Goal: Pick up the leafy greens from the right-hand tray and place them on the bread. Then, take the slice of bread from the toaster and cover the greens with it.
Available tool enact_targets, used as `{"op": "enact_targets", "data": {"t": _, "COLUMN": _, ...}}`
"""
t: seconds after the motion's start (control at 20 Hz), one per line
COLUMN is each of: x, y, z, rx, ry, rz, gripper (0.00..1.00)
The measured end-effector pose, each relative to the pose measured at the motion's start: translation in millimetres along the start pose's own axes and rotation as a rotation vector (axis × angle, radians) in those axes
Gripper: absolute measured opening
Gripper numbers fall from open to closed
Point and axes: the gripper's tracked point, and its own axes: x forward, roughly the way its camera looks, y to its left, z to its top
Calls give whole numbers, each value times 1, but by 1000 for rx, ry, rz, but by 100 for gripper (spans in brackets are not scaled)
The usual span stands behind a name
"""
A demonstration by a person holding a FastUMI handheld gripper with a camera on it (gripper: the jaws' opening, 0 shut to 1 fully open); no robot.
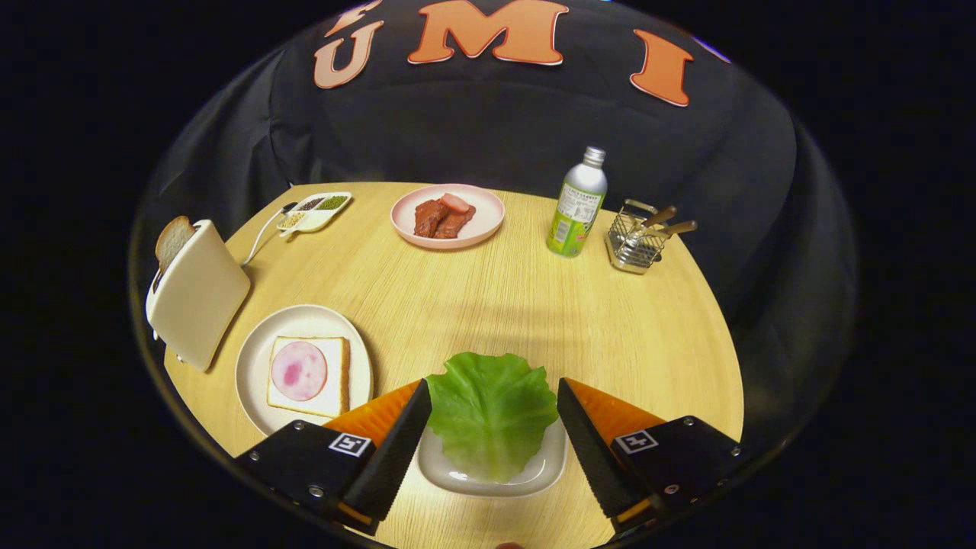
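A green lettuce leaf [492, 412] lies on a small white tray [534, 476] between my gripper's [494, 390] two fingers. The gripper is open, its fingers standing either side of the leaf and not pressing on it. To the left of the fingers a white plate [255, 366] holds a bread slice [337, 374] topped with a round of pink ham [299, 370]. Further left stands a cream toaster [200, 293] with another bread slice [173, 239] sticking up from its slot.
At the round wooden table's far side sit a pink plate [480, 221] of cooked meat, a green and silver bottle [577, 204], a wire caddy [633, 244] with wooden-handled utensils, and a divided condiment dish [314, 211]. The toaster's cord [263, 232] runs past that dish.
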Motion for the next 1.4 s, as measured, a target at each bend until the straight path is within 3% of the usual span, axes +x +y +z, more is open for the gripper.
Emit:
{"op": "enact_targets", "data": {"t": 0.45, "x": 31, "y": 0, "z": -41, "rx": -7, "ry": 148, "rz": 16, "gripper": 100}}
{"op": "enact_targets", "data": {"t": 0.9, "x": 42, "y": 1, "z": -52, "rx": 51, "ry": 219, "rz": 50, "gripper": 97}}
{"op": "enact_targets", "data": {"t": 1.4, "x": 47, "y": -4, "z": -53, "rx": 46, "ry": 205, "rz": 46, "gripper": 39}}
